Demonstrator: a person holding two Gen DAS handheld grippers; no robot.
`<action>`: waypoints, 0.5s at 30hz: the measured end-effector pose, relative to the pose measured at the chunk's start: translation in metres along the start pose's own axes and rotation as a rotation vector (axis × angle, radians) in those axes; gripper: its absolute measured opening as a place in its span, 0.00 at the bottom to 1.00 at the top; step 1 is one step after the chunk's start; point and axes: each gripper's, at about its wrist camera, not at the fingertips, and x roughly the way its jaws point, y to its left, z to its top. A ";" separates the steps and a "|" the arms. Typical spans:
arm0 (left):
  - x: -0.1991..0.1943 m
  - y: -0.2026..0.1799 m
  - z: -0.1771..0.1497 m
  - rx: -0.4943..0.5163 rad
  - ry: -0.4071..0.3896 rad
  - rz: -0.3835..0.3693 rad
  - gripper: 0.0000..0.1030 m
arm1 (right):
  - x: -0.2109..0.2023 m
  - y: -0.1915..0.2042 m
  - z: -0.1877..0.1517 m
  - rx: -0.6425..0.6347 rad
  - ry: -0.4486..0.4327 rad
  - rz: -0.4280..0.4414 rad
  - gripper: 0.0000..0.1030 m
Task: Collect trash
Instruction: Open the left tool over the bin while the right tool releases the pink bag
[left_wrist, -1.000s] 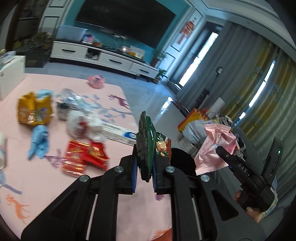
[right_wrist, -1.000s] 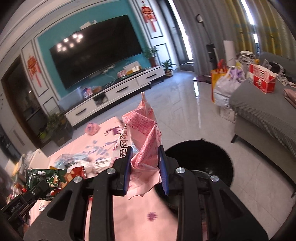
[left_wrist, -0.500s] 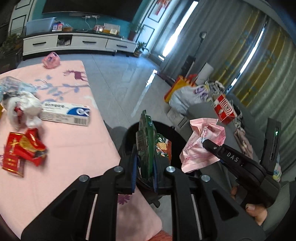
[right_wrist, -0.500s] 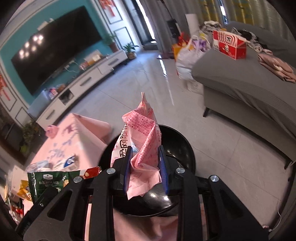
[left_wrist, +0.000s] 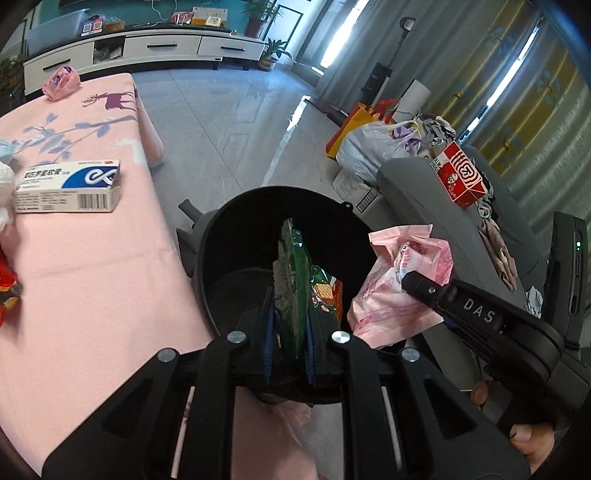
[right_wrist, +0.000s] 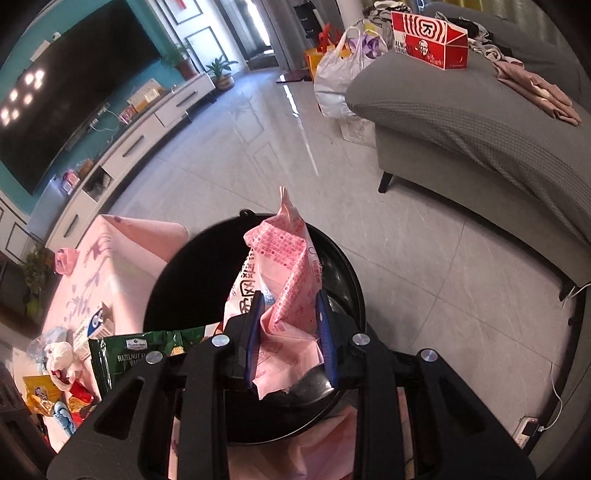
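My left gripper (left_wrist: 289, 334) is shut on a green snack wrapper (left_wrist: 295, 280) and holds it over the open black trash bin (left_wrist: 221, 236). My right gripper (right_wrist: 290, 332) is shut on a crumpled pink wrapper (right_wrist: 284, 266), also above the black trash bin (right_wrist: 343, 266). The pink wrapper (left_wrist: 399, 288) and the right gripper show at the right of the left wrist view. The green wrapper (right_wrist: 136, 350) shows at the lower left of the right wrist view.
The bin stands beside the pink-clothed table (left_wrist: 92, 258). On the table lie a white and blue box (left_wrist: 68, 186), a pink bag (left_wrist: 61, 81) and several more wrappers (right_wrist: 55, 380). A grey sofa (right_wrist: 480, 122) with a red carton (right_wrist: 428, 38) stands right.
Both grippers have moved from above the table out over the black bin and lower toward it, each still holding its wrapper.
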 end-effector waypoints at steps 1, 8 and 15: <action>0.001 -0.001 0.000 0.001 0.001 0.000 0.14 | 0.003 0.000 0.000 0.000 0.009 -0.007 0.28; 0.017 -0.004 -0.003 0.018 0.022 0.017 0.14 | 0.008 0.002 0.000 -0.015 0.022 -0.039 0.28; 0.019 -0.005 0.000 0.013 0.031 0.000 0.23 | 0.008 0.002 0.001 -0.014 0.028 -0.054 0.44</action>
